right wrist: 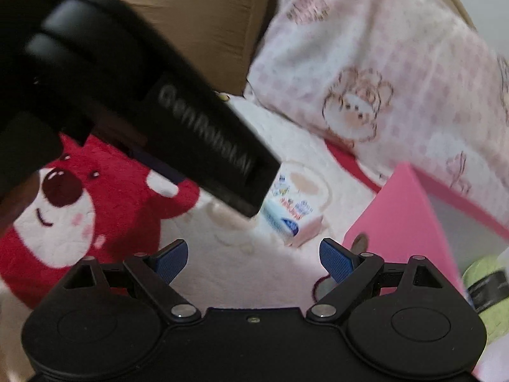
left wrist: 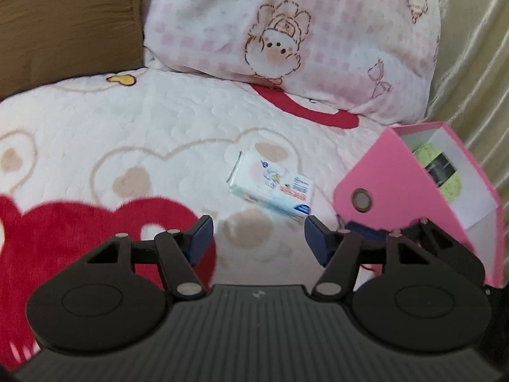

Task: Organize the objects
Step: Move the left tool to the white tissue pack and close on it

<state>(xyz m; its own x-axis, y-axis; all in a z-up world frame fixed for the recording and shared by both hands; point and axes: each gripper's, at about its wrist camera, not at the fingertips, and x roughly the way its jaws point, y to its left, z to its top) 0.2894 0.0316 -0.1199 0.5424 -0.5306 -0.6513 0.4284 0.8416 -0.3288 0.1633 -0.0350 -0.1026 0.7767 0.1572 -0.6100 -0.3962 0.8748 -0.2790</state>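
The blanket (left wrist: 152, 121) is fluffy, matt plush cloth. On it lies a glossy, smooth tissue packet (left wrist: 272, 184), plastic-wrapped. Beside the packet, the pink box (left wrist: 397, 187) looks like smooth matt card with a shiny metal eyelet (left wrist: 361, 199). Behind the packet, the pillow (left wrist: 302, 38) is soft printed cloth.

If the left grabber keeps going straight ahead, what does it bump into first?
Most likely the small white tissue pack lying on the bear blanket. It sits just beyond the open left gripper, slightly toward its right finger. Depth is hard to judge, so it might touch the blanket first.
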